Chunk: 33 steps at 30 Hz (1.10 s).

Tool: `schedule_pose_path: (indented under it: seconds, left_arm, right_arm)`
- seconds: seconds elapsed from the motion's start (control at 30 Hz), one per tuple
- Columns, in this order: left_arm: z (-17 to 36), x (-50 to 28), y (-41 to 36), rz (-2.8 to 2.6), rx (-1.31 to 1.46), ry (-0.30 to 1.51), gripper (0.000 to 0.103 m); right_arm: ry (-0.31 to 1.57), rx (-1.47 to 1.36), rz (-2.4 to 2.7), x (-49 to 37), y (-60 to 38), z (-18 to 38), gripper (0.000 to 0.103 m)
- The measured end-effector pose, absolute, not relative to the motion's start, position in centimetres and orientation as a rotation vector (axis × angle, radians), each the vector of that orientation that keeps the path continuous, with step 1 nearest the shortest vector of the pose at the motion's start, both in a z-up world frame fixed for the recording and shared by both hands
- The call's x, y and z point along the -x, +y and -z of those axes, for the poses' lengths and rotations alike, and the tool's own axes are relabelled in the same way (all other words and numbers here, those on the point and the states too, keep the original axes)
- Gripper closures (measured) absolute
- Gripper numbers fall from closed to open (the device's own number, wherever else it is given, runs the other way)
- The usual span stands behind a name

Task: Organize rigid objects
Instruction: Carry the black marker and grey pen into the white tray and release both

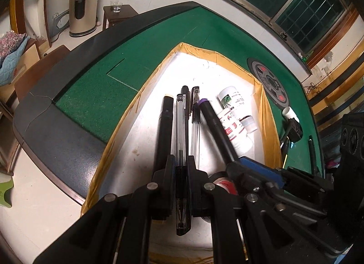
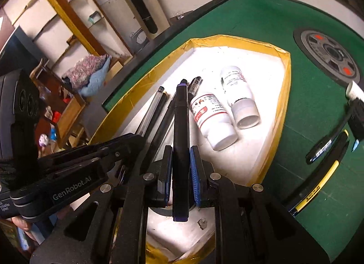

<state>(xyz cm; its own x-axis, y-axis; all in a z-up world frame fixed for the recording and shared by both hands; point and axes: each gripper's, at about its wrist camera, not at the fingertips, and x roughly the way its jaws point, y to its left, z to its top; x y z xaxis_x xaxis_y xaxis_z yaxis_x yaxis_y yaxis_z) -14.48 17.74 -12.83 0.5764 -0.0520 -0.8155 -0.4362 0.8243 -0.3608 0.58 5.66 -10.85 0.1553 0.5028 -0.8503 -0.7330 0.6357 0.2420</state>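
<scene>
A: What carries it all?

B: A counter (image 2: 261,20) with a green felt top and a dark rim. A round dial plate (image 2: 327,56) with red marks is set flush into the felt.

A: And lying straight on the felt?

B: A shallow white tray (image 2: 287,75) edged in yellow tape. To its right, well apart from it, lie a black marker (image 2: 324,148), a black-and-yellow pen (image 2: 323,176) just beside that, a white tube (image 2: 353,90) and a small black box (image 2: 359,114).

A clear plastic pen with black grip (image 1: 182,150) and a black marker with purple band (image 2: 180,141) lay lengthwise above the white yellow-taped tray (image 2: 284,95), beside two toppled white bottles (image 2: 213,120).
</scene>
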Motion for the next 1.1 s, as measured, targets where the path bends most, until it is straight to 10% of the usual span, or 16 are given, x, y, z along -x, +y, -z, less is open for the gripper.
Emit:
schedule_pose_path:
  seconds: [0.57, 0.87, 1.0, 1.1]
  left_arm:
    - [13.1, 14.6, 17.9, -0.244, 0.576, 0.942, 0.093]
    - [11.1, 15.2, 16.1, -0.248, 0.525, 0.874, 0.065]
    - [9.8, 15.0, 14.1, -0.197, 0.491, 0.83, 0.057]
    - [8.7, 14.7, 12.1, -0.142, 0.465, 0.784, 0.05]
  right_arm:
    - [1.083, 0.2, -0.952, -0.3, 5.0, 11.0, 0.087]
    - [1.052, 0.04, -1.007, -0.4, 0.0, 9.4, 0.087]
    - [1.006, -0.054, -0.997, -0.4, -3.7, 8.7, 0.055]
    - [0.997, -0.088, -0.96, -0.5, -6.2, 8.7, 0.054]
